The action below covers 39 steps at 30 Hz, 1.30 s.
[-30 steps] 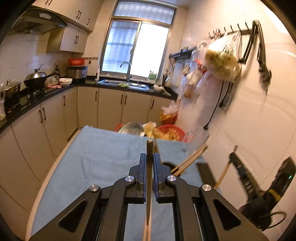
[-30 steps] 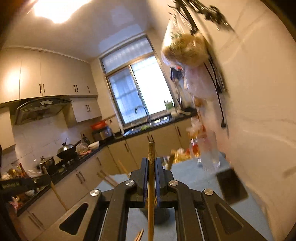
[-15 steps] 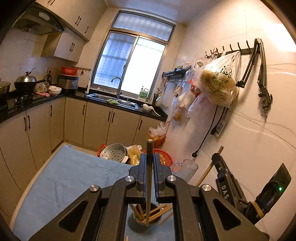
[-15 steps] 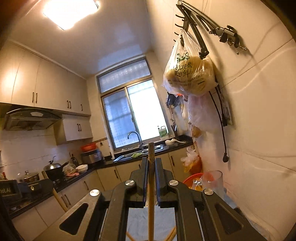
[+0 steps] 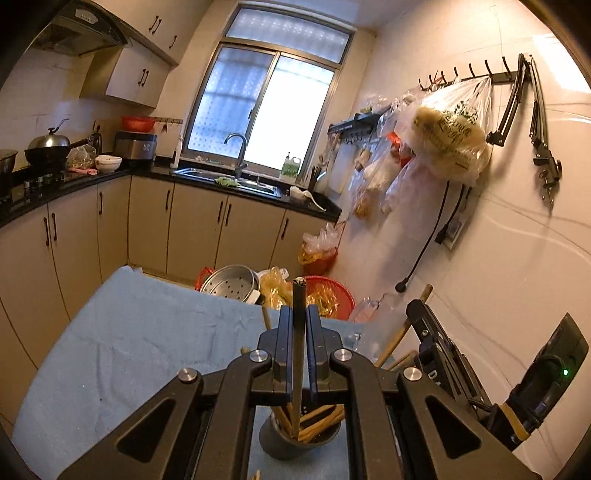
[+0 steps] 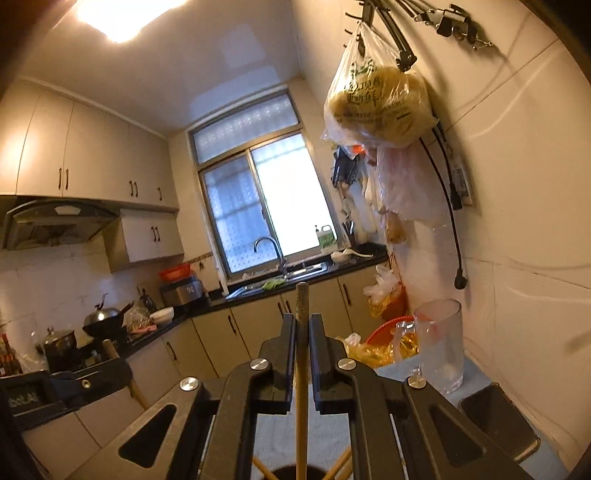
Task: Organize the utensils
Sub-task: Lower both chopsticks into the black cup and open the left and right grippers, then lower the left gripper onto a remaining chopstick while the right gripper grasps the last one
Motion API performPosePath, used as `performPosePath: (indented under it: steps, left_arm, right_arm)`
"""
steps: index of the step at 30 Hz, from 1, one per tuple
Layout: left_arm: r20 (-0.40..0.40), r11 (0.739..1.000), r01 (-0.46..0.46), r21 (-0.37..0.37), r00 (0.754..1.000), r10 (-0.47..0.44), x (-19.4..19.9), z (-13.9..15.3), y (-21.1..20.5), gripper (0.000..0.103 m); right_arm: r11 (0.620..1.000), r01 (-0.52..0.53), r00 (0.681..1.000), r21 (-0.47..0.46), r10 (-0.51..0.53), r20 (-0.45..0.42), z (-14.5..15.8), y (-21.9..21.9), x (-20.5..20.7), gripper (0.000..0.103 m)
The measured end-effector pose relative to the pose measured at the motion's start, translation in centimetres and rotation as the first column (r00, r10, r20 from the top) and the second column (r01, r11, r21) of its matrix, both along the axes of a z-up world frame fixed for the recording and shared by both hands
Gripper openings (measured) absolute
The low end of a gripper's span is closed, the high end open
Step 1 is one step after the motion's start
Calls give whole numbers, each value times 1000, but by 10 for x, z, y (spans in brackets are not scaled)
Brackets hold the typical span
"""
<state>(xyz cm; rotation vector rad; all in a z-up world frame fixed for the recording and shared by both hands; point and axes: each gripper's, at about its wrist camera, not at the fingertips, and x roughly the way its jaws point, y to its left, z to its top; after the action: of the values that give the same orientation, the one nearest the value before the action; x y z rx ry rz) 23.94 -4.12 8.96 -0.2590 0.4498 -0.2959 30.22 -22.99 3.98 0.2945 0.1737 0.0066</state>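
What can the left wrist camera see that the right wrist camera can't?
Only the left wrist view shows the dark holder full of chopsticks, the metal steamer pot and much of the blue cloth. Only the right wrist view shows the ceiling light and the dark phone. Both show the window, the hanging bag and a gripper shut on one chopstick.

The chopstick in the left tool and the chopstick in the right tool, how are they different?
The left tool grips a chopstick with a dark upper end; its lower end dips into the gray holder. The right tool grips a chopstick with a grayish textured upper end; its lower end runs off the picture above the holder. Both stand upright, pinched between shut fingers.
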Motion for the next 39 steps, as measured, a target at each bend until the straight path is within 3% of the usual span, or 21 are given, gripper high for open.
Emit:
performPosePath:
  steps: [12,18,21,23,24,25,28,33,37,39]
  left_arm:
    - [-52,999,17,30,999,-16,-5,-15,-4,7]
    - [-65,999,13,32,998,-11,-13,-10,-2,10]
    - [-56,999,17,41,998,-15,-30,-1,7,18]
    - [-44,999,7,48,999,-5,-49,4,17,42]
    - [-41,999,-9,53,999,12,-61,4,25,48]
    - [-42,998,-21,56,999,23,-70,3,32,53]
    - [-121,996,-35,80,992,45,-97,-15,53,54]
    - [-309,993,-54,105,947,84,-121,-74,75,53]
    - [-428,993,-43,114,899,88,-114,-112,77,53]
    - [-443,993,-27,116,893,76,-111,-120,71,53]
  right_arm:
    - [1000,-16,997,20,17,-78,-21,-22,-28,11]
    - [997,-36,993,66,44,-110,-19,-31,-31,12]
    - [995,-48,992,89,59,-115,-10,-39,-44,17]
    - [991,-64,989,117,79,-128,-4,-45,-60,20]
    - [988,-83,985,131,101,-140,-2,-47,-69,23]
    - [982,-123,977,145,145,-155,0,-49,-77,32]
    - [961,-213,943,176,250,-220,-7,-48,-107,58]
    - [943,-242,871,230,316,-377,-50,-34,-141,60]
    - [926,-276,781,259,373,-501,-88,-15,-134,57]
    - [919,-297,733,259,393,-555,-102,-4,-121,55]
